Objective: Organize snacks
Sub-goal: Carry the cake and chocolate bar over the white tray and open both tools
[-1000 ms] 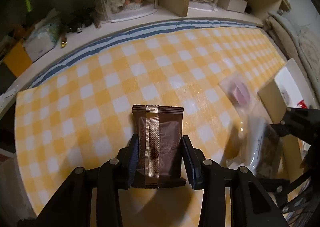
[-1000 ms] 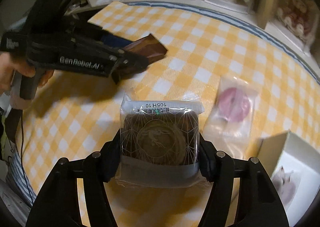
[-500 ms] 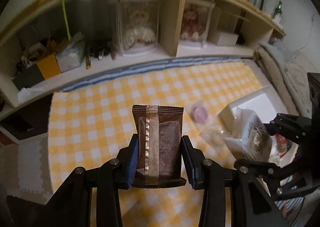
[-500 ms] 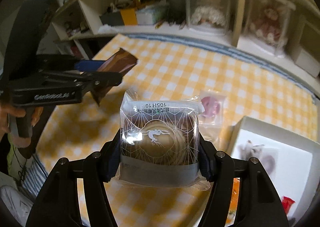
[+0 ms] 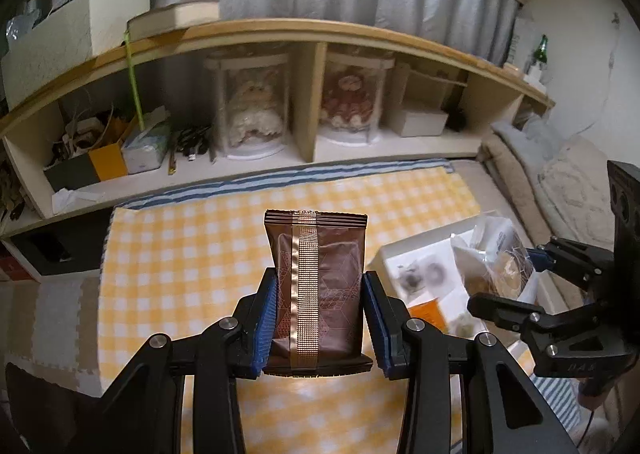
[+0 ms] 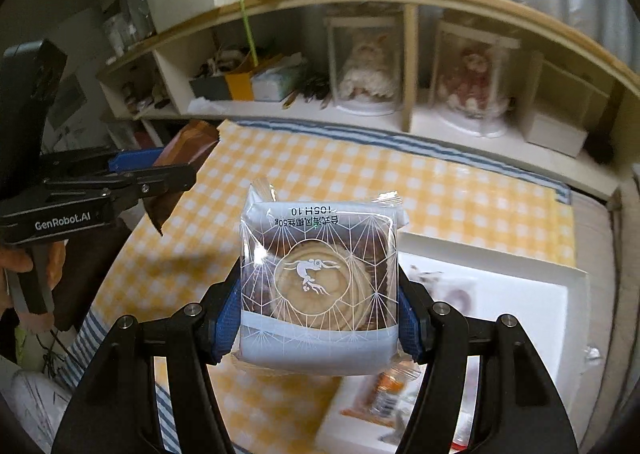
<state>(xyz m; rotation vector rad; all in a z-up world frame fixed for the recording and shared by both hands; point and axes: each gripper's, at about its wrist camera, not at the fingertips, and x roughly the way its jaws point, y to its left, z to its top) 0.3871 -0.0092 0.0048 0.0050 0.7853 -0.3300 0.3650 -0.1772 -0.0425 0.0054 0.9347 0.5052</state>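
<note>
Two snacks ride aloft, brown packet (image 5: 316, 286) clamped in the left gripper (image 5: 318, 318), clear-wrapped pastry (image 6: 320, 286) in the right gripper (image 6: 318, 318); next, probably, lowering both into the white box (image 6: 520, 294) at four o'clock.

Taking the checked cloth (image 5: 192, 254) as landmark: the open box (image 6: 532, 294) lies at its right end, with small wrapped snacks (image 6: 380, 398) inside it. Behind the cloth runs the shelf unit (image 5: 308, 93), two cased dolls (image 5: 252, 109) standing side by side in its middle compartments and a tissue box (image 5: 146, 145) in the compartment to their left. Above the cloth's near edge the left gripper (image 5: 318, 318) carries the foil packet (image 5: 318, 286); to its right, above the box, the right gripper (image 6: 320, 318) carries the mooncake pack (image 6: 320, 282).
</note>
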